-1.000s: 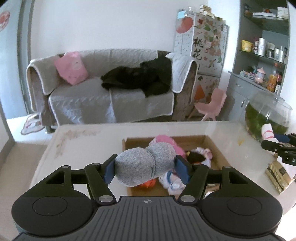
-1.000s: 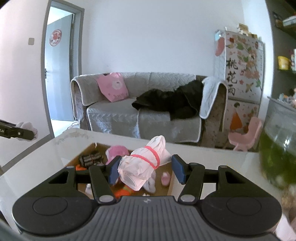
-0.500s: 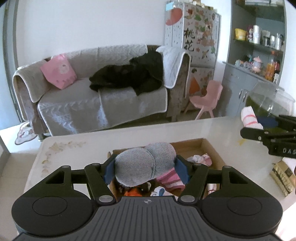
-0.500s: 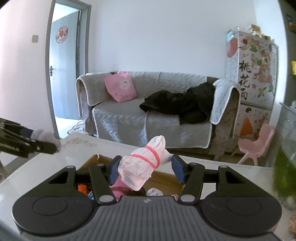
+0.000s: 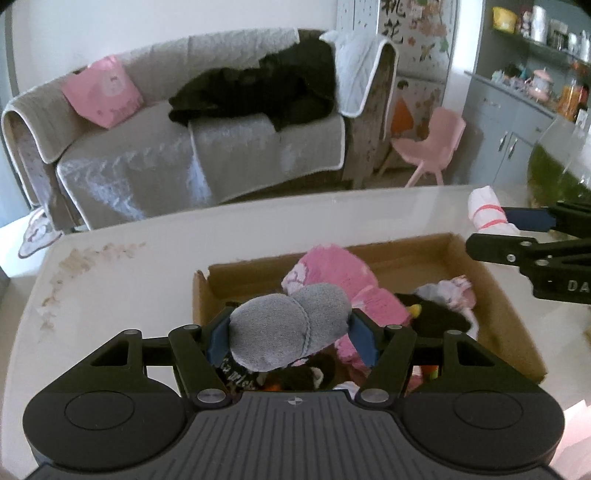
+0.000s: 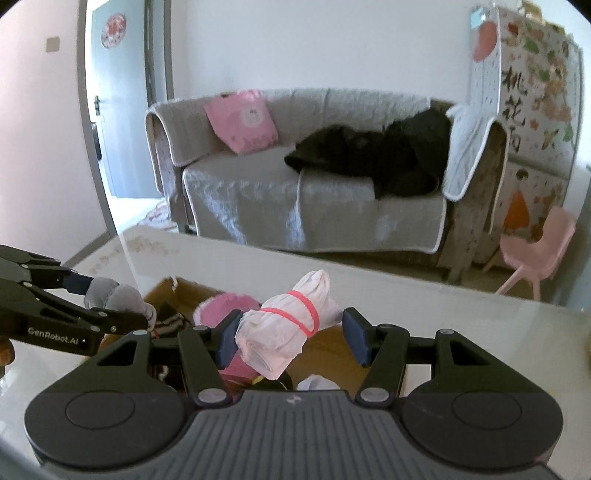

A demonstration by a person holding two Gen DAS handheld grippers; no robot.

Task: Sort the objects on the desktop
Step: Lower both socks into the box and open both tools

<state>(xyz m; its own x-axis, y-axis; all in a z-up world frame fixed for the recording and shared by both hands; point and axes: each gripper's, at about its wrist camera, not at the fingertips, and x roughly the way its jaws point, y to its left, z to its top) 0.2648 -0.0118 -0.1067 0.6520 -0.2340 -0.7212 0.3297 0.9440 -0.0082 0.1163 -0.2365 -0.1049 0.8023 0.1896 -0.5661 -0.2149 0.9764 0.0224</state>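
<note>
Above the cardboard box (image 5: 495,295), left claw (image 5: 290,334) grips grey socks (image 5: 288,328), right claw (image 6: 291,338) white roll (image 6: 288,325).

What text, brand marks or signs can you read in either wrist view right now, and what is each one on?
"GenRobot.AI": on the side of the left gripper, seen in the right wrist view.
"DA", cut off by the frame edge: on the right gripper, seen in the left wrist view.
"桃花", with a third character too unclear to read: on the flowered cabinet beside the sofa.
Round red door sign: too blurred to read.

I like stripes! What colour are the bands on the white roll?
Pink, on the white roll; clearest in the right wrist view.
</note>
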